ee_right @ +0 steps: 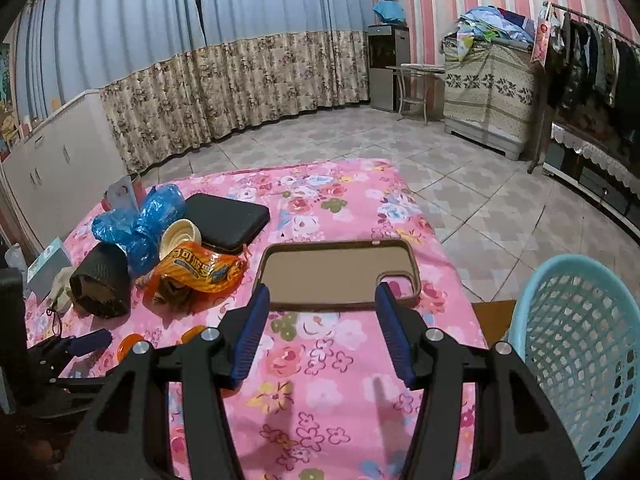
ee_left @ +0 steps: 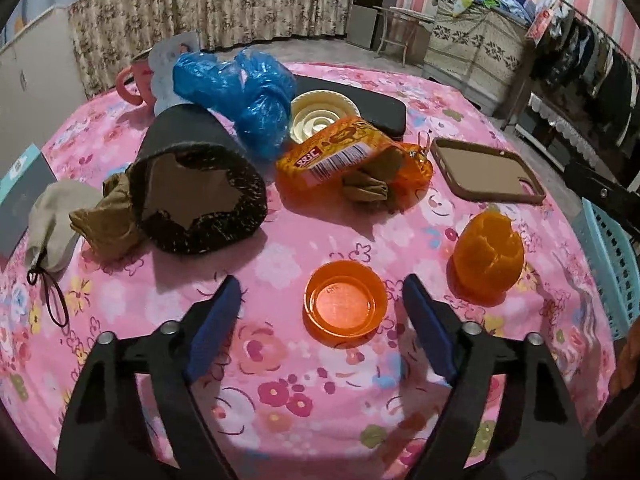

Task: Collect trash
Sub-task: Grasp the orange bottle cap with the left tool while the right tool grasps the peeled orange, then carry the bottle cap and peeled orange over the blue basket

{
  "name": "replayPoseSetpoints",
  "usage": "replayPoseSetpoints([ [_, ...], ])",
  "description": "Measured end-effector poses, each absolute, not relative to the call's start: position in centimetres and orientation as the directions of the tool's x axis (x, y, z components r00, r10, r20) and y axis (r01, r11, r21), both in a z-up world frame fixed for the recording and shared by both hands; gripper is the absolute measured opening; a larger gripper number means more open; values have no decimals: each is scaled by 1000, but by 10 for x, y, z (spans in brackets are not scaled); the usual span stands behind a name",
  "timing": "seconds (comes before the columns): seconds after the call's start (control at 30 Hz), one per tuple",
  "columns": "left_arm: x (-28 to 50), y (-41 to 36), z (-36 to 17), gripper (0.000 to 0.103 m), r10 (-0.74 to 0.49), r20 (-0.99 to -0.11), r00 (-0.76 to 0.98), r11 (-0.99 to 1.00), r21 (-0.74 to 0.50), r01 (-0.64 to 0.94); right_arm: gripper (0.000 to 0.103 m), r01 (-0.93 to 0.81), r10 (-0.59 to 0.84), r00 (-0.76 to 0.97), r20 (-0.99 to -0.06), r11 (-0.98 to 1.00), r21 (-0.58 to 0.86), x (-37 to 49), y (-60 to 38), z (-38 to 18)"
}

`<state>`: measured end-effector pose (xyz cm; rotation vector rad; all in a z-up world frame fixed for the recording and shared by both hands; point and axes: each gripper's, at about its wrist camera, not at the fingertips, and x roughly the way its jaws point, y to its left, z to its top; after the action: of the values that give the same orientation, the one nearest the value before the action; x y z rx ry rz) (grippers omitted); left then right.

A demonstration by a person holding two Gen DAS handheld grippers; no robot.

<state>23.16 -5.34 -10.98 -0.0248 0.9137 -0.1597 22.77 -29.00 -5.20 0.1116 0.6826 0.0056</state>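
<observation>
Left wrist: left tongs wide, orange lid between | right tongs wide, empty

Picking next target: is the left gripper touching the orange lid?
Apart. The left wrist view shows pink cloth between the orange lid and both open fingers of the left gripper.

Both wrist views overlook pink tablecloth; right seemingly higher.

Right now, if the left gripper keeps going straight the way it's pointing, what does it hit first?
Most likely the orange lid, lying open side up on the cloth between the open left gripper fingers. Beyond it sits the orange snack wrapper; depth is uncertain.
</observation>
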Motion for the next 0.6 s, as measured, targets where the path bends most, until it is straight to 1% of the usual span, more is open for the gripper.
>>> replayPoseSetpoints([
  [0.07, 229, -56, -109, 60, -156, -783, 602, 986, -84, 147, 54, 37, 37, 773, -633, 994, 102, 225, -287, -54],
  [0.1, 228, -57, -108, 56, -161, -782, 602, 984, -82, 157, 54, 37, 34, 772, -635, 994, 99, 223, -285, -55],
  [0.17, 225, -57, -107, 41, -164, -780, 604, 983, -75, 169, 54, 32, 33, 770, -637, 995, 90, 219, -281, -57],
  [0.2, 224, -57, -106, 39, -168, -780, 603, 982, -76, 175, 54, 30, 32, 769, -639, 996, 86, 217, -279, -57],
  [0.3, 221, -50, -104, 39, -193, -775, 602, 978, -104, 180, 55, 16, 39, 763, -645, 997, 79, 212, -270, -61],
  [0.37, 219, -45, -98, 39, -181, -762, 622, 981, -92, 173, 61, -1, 48, 764, -643, 997, 73, 209, -263, -62],
  [0.4, 218, -43, -94, 39, -169, -752, 637, 983, -79, 167, 68, -10, 48, 770, -636, 998, 63, 207, -259, -62],
  [0.43, 216, -39, -89, 39, -157, -741, 653, 985, -68, 160, 73, -14, 47, 774, -631, 998, 57, 206, -257, -62],
  [0.53, 212, -19, -71, 39, -133, -707, 695, 990, -64, 124, 80, -31, 51, 781, -622, 999, 43, 200, -248, -63],
  [0.6, 209, -4, -61, 39, -103, -691, 716, 994, -57, 89, 81, -45, 58, 775, -629, 998, 38, 199, -241, -67],
])
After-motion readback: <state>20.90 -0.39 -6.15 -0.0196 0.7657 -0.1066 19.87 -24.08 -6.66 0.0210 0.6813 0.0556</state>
